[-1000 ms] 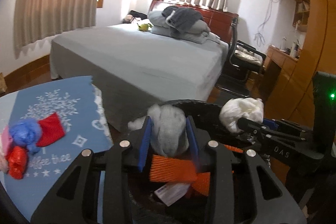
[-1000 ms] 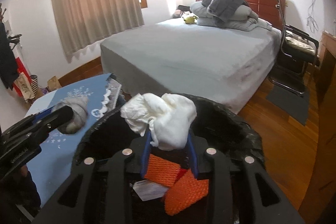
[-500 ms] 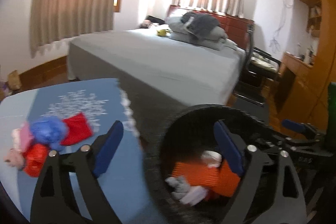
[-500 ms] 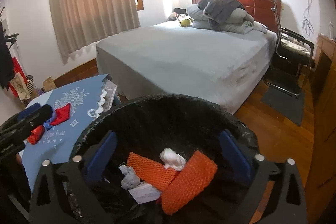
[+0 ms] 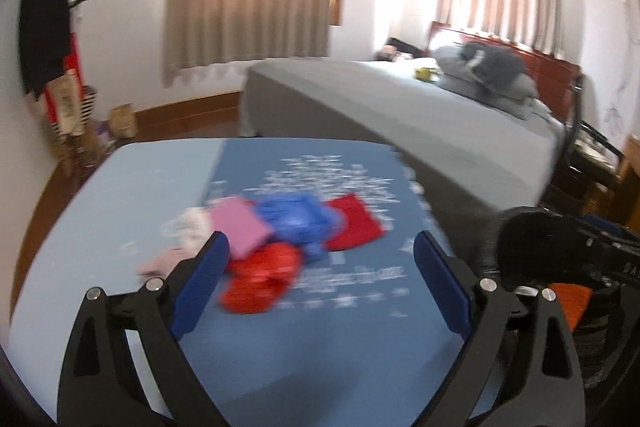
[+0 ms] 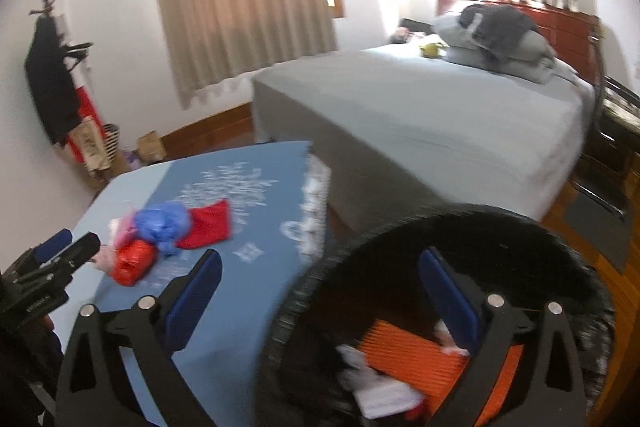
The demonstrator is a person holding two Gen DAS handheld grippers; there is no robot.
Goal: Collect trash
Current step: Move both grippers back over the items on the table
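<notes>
A pile of trash lies on the blue tablecloth (image 5: 320,347): a crumpled red wrapper (image 5: 260,279), a blue bag (image 5: 296,219), a red piece (image 5: 352,223), a pink piece (image 5: 240,227) and pale tissue (image 5: 188,227). My left gripper (image 5: 320,239) hangs over the cloth just short of the pile, its jaws opening with nothing between the pads. My right gripper (image 6: 320,255) stands open and empty, straddling the rim of the black-lined bin (image 6: 460,215). Orange mesh (image 6: 408,351) and white paper (image 6: 384,395) lie inside the bin. The pile (image 6: 164,227) is to its left.
The bin (image 5: 532,239) stands off the table's right edge. A grey bed (image 5: 400,115) with piled bedding fills the room behind. A coat rack (image 5: 44,27) and bags stand at the far-left wall, and a black chair (image 5: 592,147) stands beside the bed.
Both grippers opened and dropped a grey wad and a white wad into the bin. Both then swung left; the left one now faces the trash pile on the table.
</notes>
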